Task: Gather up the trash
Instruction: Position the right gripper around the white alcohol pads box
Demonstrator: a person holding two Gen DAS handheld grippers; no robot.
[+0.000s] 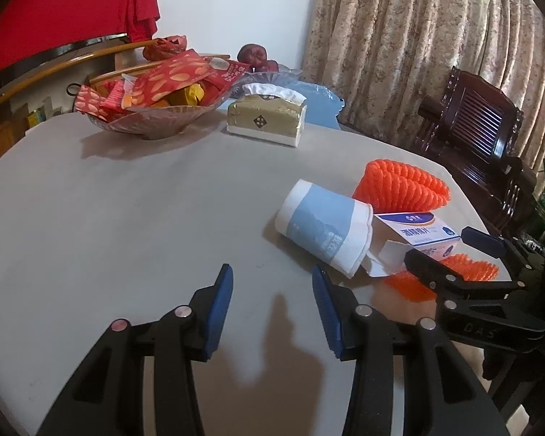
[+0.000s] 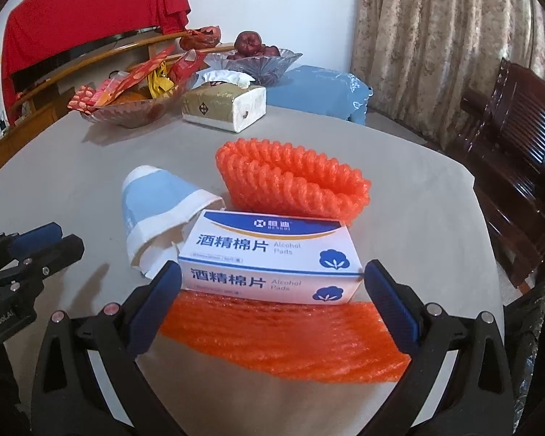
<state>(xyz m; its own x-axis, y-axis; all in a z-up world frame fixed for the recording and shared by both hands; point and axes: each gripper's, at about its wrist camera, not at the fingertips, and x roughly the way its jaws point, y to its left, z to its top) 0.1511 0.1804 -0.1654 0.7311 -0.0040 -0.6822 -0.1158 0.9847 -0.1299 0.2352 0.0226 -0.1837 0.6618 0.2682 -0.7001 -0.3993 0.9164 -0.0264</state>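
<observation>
In the left wrist view, the left hand-held gripper (image 1: 272,305) sits at the bottom centre with its jaws partly apart, and only bare grey tabletop (image 1: 127,218) shows between the blue pads; it holds and touches nothing. At centre right lies the trash: one crushed blue-and-white paper cup (image 1: 323,223) on its side, one alcohol pads box (image 1: 416,230) against it, and two orange foam nets, one upright (image 1: 399,185) behind the box, one flat (image 1: 454,276) beneath it. The right hand-held gripper (image 1: 450,250) enters from the right edge, one finger on each side of the box. At upper left stand one glass bowl of red snack packets (image 1: 152,109) and one gold tissue pack (image 1: 267,118).

In the right wrist view, the right hand-held gripper (image 2: 272,283) fills the bottom, jaws wide, a blue pad at each end of the alcohol pads box (image 2: 269,261); whether the pads press on it I cannot tell. The box rests on the flat foam net (image 2: 283,338), with the cup (image 2: 160,210) at its left and the upright net (image 2: 290,185) behind. This view shows the box's printed faces and, at upper centre, a second glass bowl of dark red fruit (image 2: 254,58) in full, barely glimpsed from the left wrist. The left hand-held gripper (image 2: 54,241) shows at the left edge.
</observation>
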